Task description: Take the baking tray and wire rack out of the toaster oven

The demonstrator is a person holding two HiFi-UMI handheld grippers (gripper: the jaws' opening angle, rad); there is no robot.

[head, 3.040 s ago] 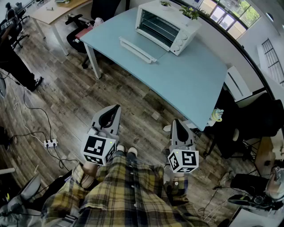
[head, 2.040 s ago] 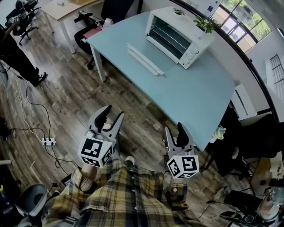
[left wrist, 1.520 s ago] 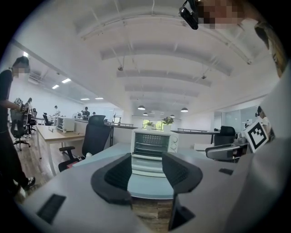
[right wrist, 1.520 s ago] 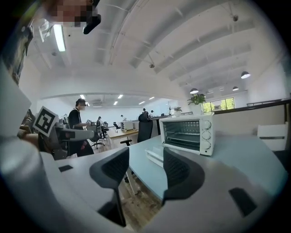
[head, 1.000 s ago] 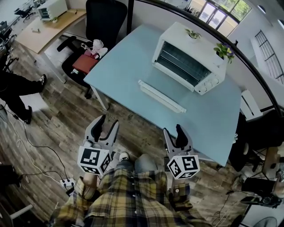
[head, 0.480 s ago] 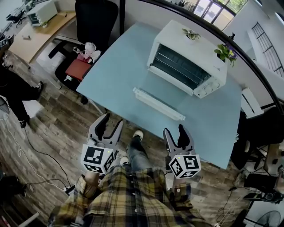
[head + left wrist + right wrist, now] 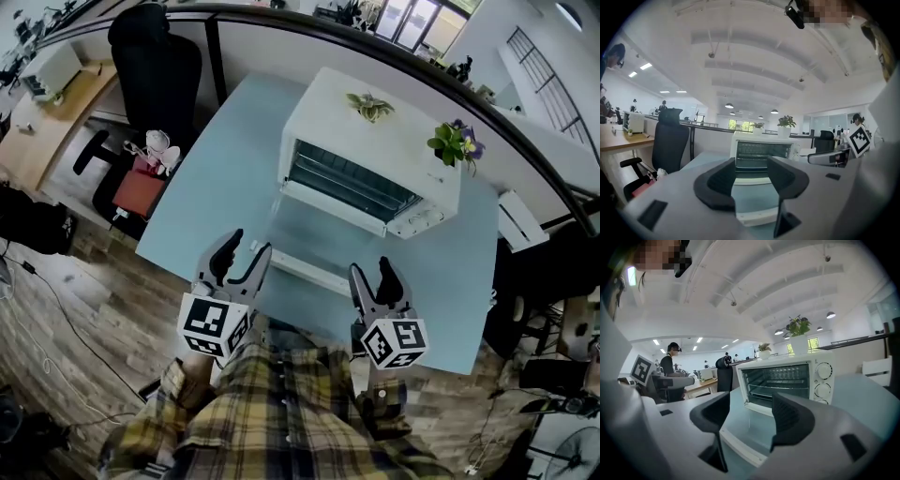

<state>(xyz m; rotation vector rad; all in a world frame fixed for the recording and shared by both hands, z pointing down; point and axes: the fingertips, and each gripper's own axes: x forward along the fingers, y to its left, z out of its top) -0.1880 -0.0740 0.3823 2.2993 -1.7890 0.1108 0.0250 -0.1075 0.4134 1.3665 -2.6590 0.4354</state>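
Observation:
The white toaster oven (image 7: 375,159) stands on the light blue table (image 7: 216,159) with its door (image 7: 323,246) folded down flat toward me. Through the opening I see a wire rack (image 7: 349,184) (image 7: 780,380) on its runners; a tray beneath it is hard to make out. My left gripper (image 7: 240,262) (image 7: 750,180) hovers open and empty at the table's near edge, in front of the door handle (image 7: 309,272). My right gripper (image 7: 379,278) (image 7: 750,416) is open and empty too, level with the left one. Both point at the oven (image 7: 761,152) (image 7: 783,378).
Two small potted plants (image 7: 370,105) (image 7: 455,142) sit on top of the oven. The control knobs (image 7: 824,371) are on its right side. A black office chair (image 7: 155,66) and a chair with a red cushion (image 7: 139,192) stand left of the table. A dark partition runs behind it.
I have walked up to the table: the oven has grown larger and nearer, and both grippers have moved from over the floor to the table's near edge. The right jaws stand slightly wider.

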